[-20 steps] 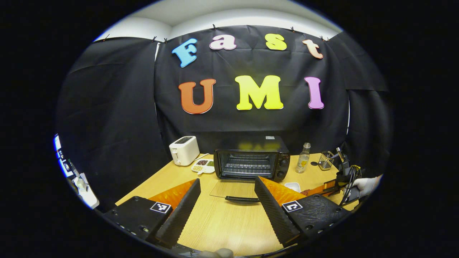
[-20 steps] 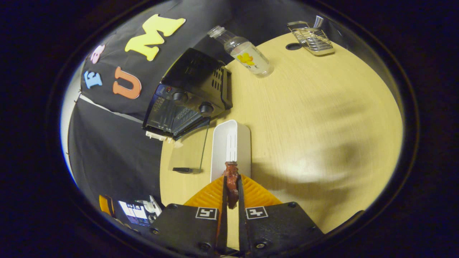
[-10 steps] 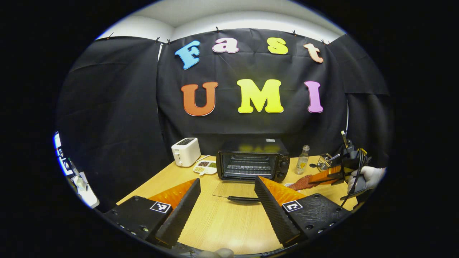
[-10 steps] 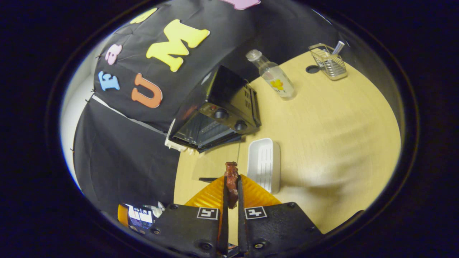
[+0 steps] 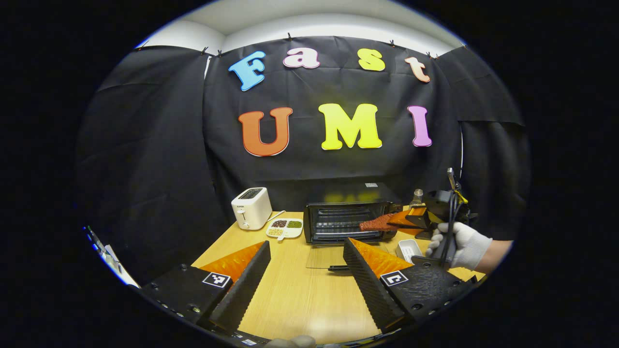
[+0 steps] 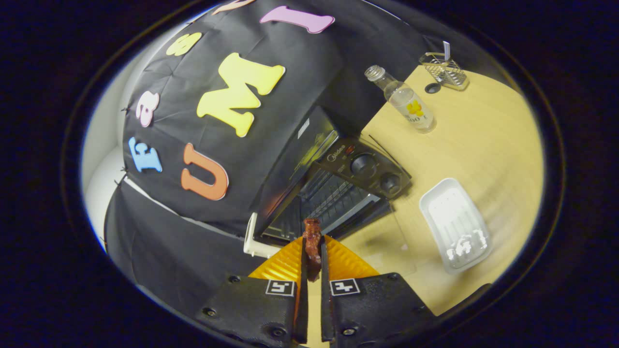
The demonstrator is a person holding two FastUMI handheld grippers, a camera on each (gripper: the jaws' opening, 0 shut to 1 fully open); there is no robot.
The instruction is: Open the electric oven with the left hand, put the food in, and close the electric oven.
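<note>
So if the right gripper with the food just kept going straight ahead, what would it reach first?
Probably the open oven: the right gripper, shut on the food, points at its wire rack, though depth is unclear.

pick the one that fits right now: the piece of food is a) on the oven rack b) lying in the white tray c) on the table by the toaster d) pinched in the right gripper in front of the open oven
d: the right gripper is shut on the reddish-brown piece of food, held in the air before the open oven; the white tray on the table holds no food.
</note>
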